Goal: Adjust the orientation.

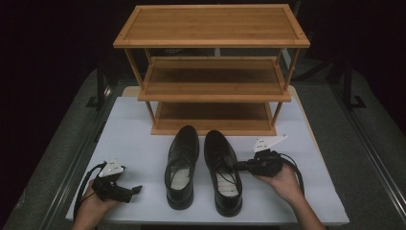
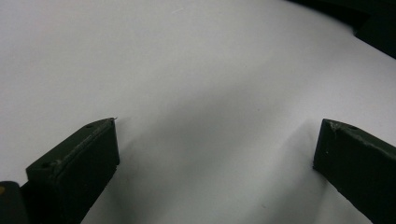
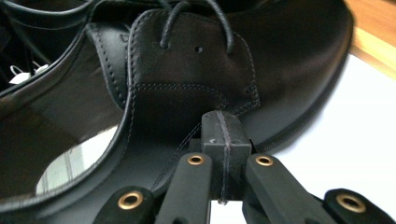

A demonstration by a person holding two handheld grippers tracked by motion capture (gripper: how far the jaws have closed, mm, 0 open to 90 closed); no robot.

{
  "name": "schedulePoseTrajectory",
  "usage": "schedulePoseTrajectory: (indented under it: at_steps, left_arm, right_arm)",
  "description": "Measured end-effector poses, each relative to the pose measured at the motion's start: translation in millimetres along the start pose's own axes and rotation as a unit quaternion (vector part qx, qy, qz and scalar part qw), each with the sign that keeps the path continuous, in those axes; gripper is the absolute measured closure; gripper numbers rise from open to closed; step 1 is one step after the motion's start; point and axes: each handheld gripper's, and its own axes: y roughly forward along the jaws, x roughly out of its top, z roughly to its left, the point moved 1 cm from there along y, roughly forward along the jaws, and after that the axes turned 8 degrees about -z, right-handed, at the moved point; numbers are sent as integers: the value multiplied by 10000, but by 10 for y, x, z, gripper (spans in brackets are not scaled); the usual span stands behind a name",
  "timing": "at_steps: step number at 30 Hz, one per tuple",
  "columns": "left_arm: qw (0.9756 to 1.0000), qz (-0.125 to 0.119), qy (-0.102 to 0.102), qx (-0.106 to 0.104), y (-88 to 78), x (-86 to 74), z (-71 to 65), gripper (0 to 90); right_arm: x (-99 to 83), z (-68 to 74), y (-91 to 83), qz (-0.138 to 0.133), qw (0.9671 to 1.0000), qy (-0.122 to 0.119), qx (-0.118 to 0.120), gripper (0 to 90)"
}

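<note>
Your pair of black dress shoes stands at the middle of the white table (image 1: 143,120), toes toward the wooden three-tier rack (image 1: 213,72) along the far edge; the toes stop just short of its bottom shelf. The left shoe (image 1: 182,165) and right shoe (image 1: 222,170) sit just beside each other, heels near your edge. Bare table lies open on both sides of the pair.

Your right tongs (image 1: 238,166) lie level, pointing sideways at the right shoe's outer side, your hand (image 1: 282,184) cupped under the body. Your left tongs (image 1: 136,189) rest low near the table's near left corner, well apart from the shoes.

The right gripper view shows the jaws pressed together, tips against the stitched leather (image 3: 187,93) below the laces. The left gripper view shows jaws spread wide over bare table (image 2: 196,70)
</note>
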Motion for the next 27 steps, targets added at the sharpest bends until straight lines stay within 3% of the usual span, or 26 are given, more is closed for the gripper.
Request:
schedulePoseTrajectory:
  at_steps: [8, 14, 21, 27]
  left_arm:
    - [10000, 0, 0, 0, 0, 0, 0, 0]
    - [10000, -1, -3, -2, 0, 0, 0, 0]
    - [10000, 0, 2, 2, 0, 0, 1, 0]
    - [10000, -2, 1, 1, 0, 0, 1, 0]
  right_arm:
    - [-7, 62, 20, -19, 10000, -29, 64, 898]
    - [-22, 57, -47, -82, 10000, -36, -42, 897]
    - [-198, 71, -204, -85, 9998, 136, -129, 898]
    - [-269, 24, -104, 79, 9997, 215, -75, 898]
